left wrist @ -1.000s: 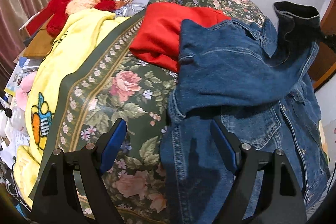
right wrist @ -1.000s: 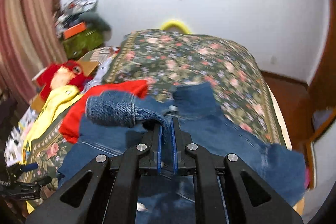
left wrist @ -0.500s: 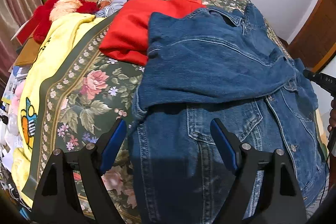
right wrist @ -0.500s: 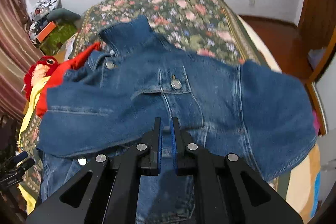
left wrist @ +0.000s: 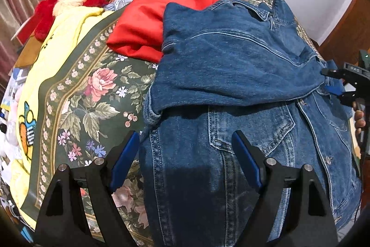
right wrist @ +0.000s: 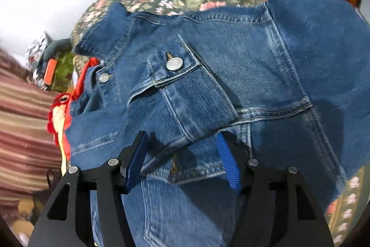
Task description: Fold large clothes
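Blue denim jacket [left wrist: 231, 89] lies on the floral-covered bed [left wrist: 92, 94], one sleeve folded across its front, partly over a red garment [left wrist: 143, 22]. Left hand-held gripper [left wrist: 185, 159] spread wide above the hem, empty. Right hand-held gripper [right wrist: 182, 154] parted too (hovering over the chest pocket, gripping nothing).

The denim jacket [left wrist: 231, 89] covers the right half of the floral bedspread [left wrist: 92, 94] and the near edge of the red garment [left wrist: 141, 24]. The sleeve folded across it hides the chest beneath. Its hem runs off the bottom edge in both views. Only the fingertips of the right gripper [left wrist: 333, 81] show at the left wrist view's right border. The right wrist view is motion-blurred; the red plush toy [right wrist: 57, 108] there is half hidden behind denim.
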